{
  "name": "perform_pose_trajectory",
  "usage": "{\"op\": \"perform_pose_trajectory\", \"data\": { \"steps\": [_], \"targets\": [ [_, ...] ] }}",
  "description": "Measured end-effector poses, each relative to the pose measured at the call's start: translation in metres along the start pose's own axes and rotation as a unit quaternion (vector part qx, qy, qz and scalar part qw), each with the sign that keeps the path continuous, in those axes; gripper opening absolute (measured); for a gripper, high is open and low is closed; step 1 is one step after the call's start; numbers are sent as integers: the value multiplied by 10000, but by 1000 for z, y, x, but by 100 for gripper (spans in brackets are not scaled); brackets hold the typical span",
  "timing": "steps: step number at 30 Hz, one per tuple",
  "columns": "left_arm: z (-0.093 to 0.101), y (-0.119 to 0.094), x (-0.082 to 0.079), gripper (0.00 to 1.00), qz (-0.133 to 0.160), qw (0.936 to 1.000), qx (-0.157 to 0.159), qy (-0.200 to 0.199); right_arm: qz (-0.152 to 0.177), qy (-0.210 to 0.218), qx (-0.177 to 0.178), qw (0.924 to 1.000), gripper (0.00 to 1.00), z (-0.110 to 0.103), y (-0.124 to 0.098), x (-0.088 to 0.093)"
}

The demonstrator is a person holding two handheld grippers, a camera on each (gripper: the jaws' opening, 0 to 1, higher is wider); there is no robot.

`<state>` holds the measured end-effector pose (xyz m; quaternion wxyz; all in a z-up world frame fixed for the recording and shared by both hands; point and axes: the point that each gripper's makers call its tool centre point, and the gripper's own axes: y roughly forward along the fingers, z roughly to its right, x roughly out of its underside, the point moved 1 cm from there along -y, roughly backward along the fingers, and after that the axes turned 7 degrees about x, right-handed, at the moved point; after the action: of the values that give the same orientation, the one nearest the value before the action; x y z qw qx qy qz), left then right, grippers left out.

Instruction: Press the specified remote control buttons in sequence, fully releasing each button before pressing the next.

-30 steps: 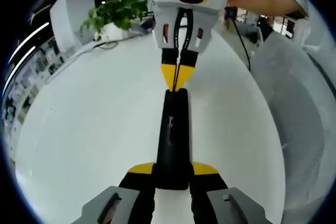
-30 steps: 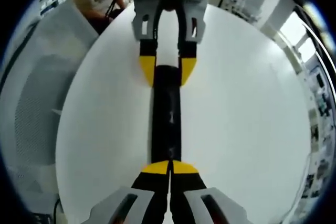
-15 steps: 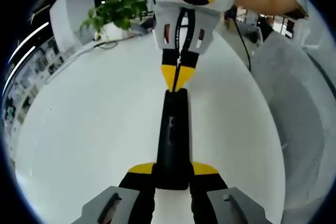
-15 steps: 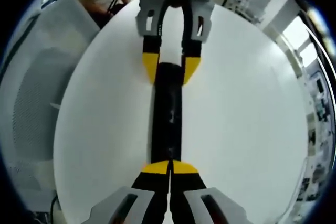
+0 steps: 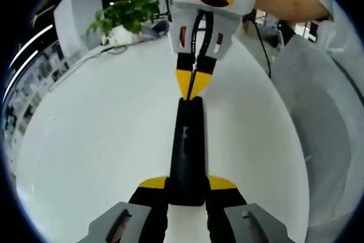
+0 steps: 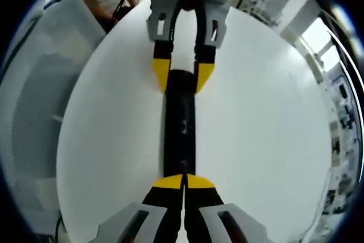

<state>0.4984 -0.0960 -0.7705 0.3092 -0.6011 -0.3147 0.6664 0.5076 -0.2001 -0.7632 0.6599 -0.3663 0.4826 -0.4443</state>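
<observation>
On the white desk (image 5: 85, 140), the stiff, likely light remote (image 5: 186, 152) is clamped endwise by the left gripper (image 5: 186, 189) — the right gripper (image 6: 183, 181), fingers together, touches its far end.

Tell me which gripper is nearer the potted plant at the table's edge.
Right. The right gripper, jaws shut at the remote's far end, sits toward the potted plant; the left gripper clamps the remote's near end, farther off.

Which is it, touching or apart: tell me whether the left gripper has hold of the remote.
Touching. In the left gripper view, the left gripper has its yellow-tipped jaws pressed against both sides of the black remote, no gap showing. The right gripper view agrees.
</observation>
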Motion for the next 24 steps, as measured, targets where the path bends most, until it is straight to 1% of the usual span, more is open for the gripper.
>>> {"op": "perform_pose_trajectory", "data": {
  "steps": [3, 10, 11, 13, 16, 24],
  "targets": [
    [0, 0, 0, 24, 2, 10000, 19, 14, 144, 152, 49, 9998, 0, 0, -1, 0],
    [-1, 0, 0, 24, -35, 10000, 34, 19, 289, 116, 139, 9994, 0, 0, -1, 0],
    [0, 0, 0, 24, -37, 10000, 40, 25, 385, 220, 165, 9989, 0, 1, -2, -3],
    [-1, 0, 0, 24, -57, 10000, 44, 29, 484, 273, 178, 9983, 0, 2, -6, -6],
    [-1, 0, 0, 24, -77, 10000, 49, 28, 512, 273, 270, 9980, 0, 8, -12, -7],
    [-1, 0, 0, 24, -78, 10000, 18, -6, 639, 403, 351, 9965, 0, 13, -15, -10]
  ]
}}
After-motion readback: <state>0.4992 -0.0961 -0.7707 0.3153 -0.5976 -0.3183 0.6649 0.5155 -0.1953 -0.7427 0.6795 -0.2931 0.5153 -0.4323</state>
